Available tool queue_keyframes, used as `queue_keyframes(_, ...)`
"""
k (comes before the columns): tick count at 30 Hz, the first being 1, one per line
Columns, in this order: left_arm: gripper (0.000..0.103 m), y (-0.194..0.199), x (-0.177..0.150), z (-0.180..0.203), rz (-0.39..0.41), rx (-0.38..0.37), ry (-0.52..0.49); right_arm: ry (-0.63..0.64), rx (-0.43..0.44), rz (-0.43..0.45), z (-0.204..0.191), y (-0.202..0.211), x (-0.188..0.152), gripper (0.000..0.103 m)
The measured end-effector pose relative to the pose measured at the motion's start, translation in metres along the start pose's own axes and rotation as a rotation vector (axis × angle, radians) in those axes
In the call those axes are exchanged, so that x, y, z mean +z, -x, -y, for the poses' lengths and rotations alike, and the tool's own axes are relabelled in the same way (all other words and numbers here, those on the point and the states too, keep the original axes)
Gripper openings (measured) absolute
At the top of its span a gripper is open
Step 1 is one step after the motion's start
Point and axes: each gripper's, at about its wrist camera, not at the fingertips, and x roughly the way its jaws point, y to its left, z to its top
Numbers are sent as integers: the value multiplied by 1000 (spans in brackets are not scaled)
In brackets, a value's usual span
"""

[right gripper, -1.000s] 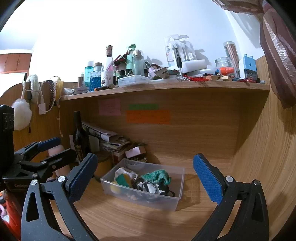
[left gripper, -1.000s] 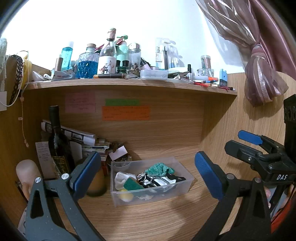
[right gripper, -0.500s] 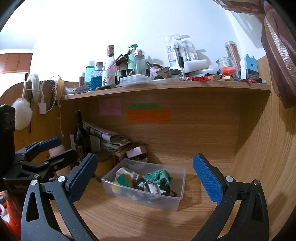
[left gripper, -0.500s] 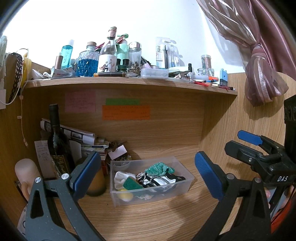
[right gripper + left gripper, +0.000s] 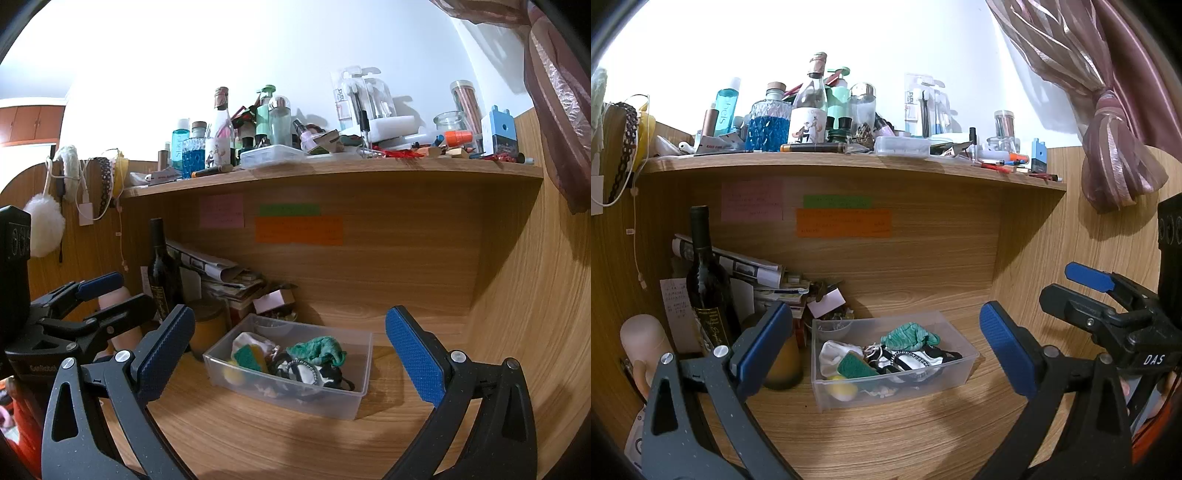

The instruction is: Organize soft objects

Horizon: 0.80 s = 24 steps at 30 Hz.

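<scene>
A clear plastic bin [image 5: 960,367] [image 5: 354,400] sits on the wooden desk under the shelf. It holds soft things: a teal cloth [image 5: 910,336] [image 5: 319,349], a green and yellow sponge [image 5: 851,367] [image 5: 249,356], a white cloth [image 5: 831,350] and a black-and-white striped piece [image 5: 916,358]. My left gripper [image 5: 886,350] is open and empty, held back from the bin. My right gripper [image 5: 290,354] is open and empty, also short of the bin. Each gripper shows at the edge of the other's view.
A dark wine bottle [image 5: 707,284] and an amber jar [image 5: 785,365] stand left of the bin, with papers [image 5: 738,264] behind. The shelf above [image 5: 849,158] is crowded with bottles. A curtain [image 5: 1115,158] hangs at the right.
Both views have drifted very slightly; the grippers stay open and empty and the bin's contents have not moved.
</scene>
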Motion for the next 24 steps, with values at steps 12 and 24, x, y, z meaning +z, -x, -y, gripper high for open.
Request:
queue_keyframes(12, 103, 1, 2, 4, 9, 8, 5, -2, 0, 0, 0, 0, 0, 103)
queue_keyframes(24, 103, 1, 3, 10, 3, 6, 2, -2, 0, 0, 0, 1, 0, 103)
